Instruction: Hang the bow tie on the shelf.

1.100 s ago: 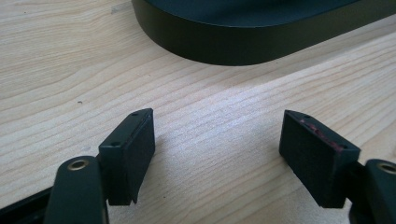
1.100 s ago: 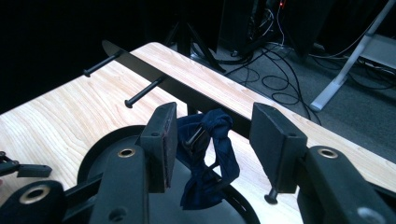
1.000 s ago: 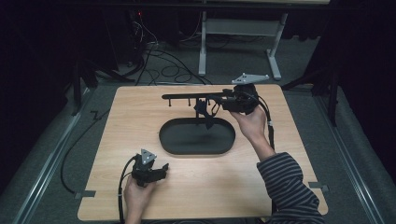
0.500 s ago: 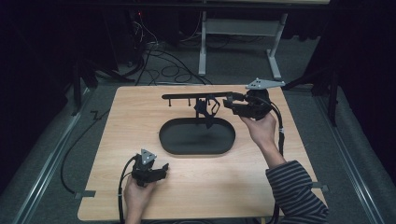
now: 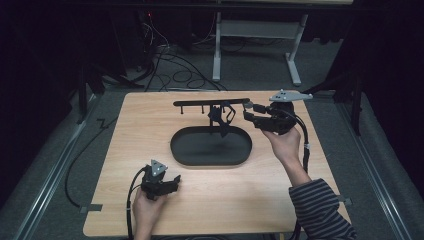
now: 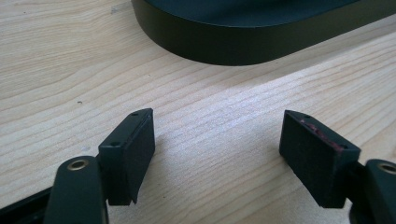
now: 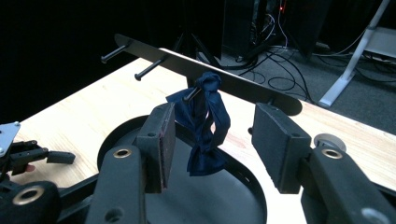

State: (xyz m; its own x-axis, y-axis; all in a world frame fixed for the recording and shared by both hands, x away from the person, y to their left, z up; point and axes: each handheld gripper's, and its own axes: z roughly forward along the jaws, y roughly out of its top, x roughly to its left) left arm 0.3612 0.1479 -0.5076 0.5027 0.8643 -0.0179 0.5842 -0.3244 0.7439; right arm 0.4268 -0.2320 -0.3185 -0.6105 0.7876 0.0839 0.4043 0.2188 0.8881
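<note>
A black rack stands on the table, with a bar of pegs (image 5: 210, 103) above an oval base (image 5: 211, 146). A knotted dark blue cloth (image 7: 205, 126) hangs from one peg (image 5: 223, 114). My right gripper (image 5: 248, 111) hovers level at the bar's right end, pointing left at the cloth. In the right gripper view its jaws (image 7: 215, 114) stand open on either side of the cloth, short of it and not touching. My left gripper (image 5: 172, 181) rests low at the table's front left, open with nothing between its jaws (image 6: 217, 126).
The wooden table (image 5: 150, 120) sits on a grey floor. The rack's base wall (image 6: 243, 42) lies just ahead of the left gripper. Cables (image 5: 170, 65) and a white table frame (image 5: 255, 45) lie beyond the far edge. A striped sleeve (image 5: 320, 210) comes in at the bottom right.
My right gripper has drawn back to the right, away from the middle of the bar. The blue cloth stays on its peg. The left gripper has not moved.
</note>
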